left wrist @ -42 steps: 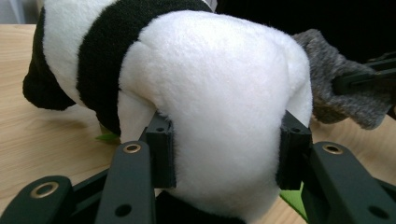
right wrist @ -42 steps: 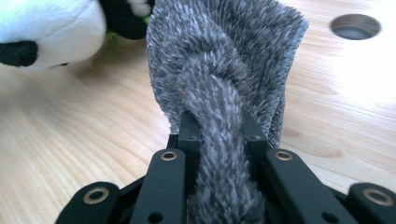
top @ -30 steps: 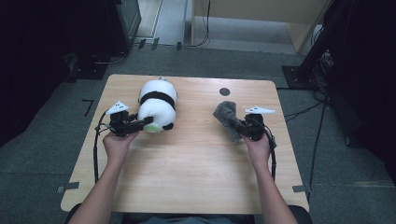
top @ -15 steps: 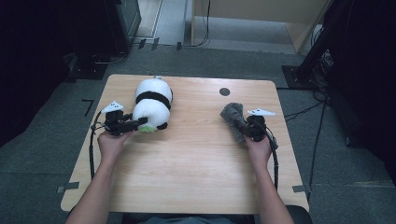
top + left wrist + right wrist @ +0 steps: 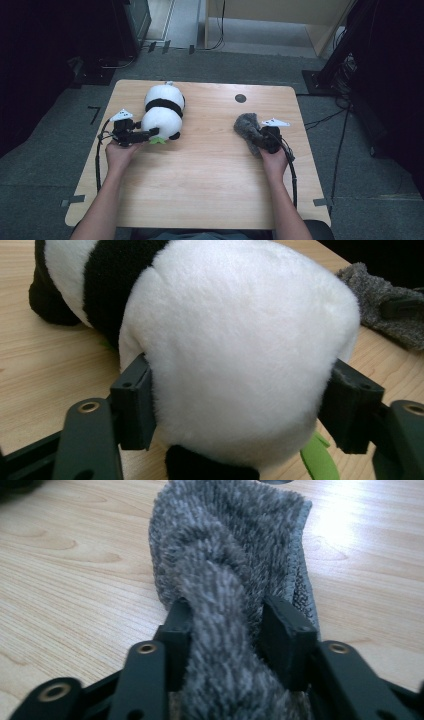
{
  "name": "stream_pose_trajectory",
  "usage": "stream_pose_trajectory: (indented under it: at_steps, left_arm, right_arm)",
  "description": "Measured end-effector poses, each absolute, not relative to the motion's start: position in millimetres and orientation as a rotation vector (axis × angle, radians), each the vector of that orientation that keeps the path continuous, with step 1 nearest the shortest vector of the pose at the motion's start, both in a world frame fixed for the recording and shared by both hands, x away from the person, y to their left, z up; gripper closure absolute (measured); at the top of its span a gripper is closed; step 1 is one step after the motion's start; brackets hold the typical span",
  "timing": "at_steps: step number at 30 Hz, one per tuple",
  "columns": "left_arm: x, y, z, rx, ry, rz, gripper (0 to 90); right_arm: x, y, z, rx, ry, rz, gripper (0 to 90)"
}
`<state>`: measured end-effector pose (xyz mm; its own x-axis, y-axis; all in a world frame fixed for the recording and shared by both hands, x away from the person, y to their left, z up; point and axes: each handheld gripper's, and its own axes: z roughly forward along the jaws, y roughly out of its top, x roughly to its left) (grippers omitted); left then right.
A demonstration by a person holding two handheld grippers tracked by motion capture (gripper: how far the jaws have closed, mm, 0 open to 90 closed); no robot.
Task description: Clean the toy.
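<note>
**Two soft things, two loosening grips**

Nearest the person, on the right side of the table (image 5: 200,195), the right claw (image 5: 264,143) sits low over a grey fleecy cloth (image 5: 248,131) that lies bunched on the wood. In the right gripper view a twisted ridge of the cloth (image 5: 220,600) runs up between the two black jaws, which have just been opening; the pile brushes both pads, yet they no longer look to be pinching it. The risk here, as I judge it, is snagging: loops of pile may cling to a pad, so a lift of the hand could drag the cloth along or flip its fold over.

A little farther off on the left, the left claw (image 5: 150,134) reaches sideways to the panda plush toy (image 5: 162,112), which lies on the table with its green tag beside the jaws. In the left gripper view the jaws stand wide on either side of the toy's white rounded end (image 5: 240,355), and they too have just been opening; the fur bulges against both pads, so contact remains without a firm squeeze. If the hand pulls back crookedly, one pad may catch the plush and roll the toy toward the far edge.
</note>
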<state>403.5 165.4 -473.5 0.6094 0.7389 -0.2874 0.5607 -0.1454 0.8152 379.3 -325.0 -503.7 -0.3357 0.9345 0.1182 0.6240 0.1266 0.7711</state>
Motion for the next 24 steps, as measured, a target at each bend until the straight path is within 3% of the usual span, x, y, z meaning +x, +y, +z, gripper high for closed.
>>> stream_pose_trajectory:
  at_steps: [3,9,24]
  left_arm:
    - [403.2,165.1,-473.2,1.826,1.048,0.215,23.0]
    - [399.9,162.3,-472.8,1.835,1.060,0.248,13.8]
    - [398.4,163.4,-473.4,1.870,1.084,0.226,9.0]
  right_arm:
    - [380.5,-325.9,-508.3,1.507,2.035,1.093,43.9]
    - [380.2,-321.8,-508.3,1.472,2.048,1.107,31.6]
    - [376.9,-319.3,-502.1,1.461,2.035,1.118,31.3]
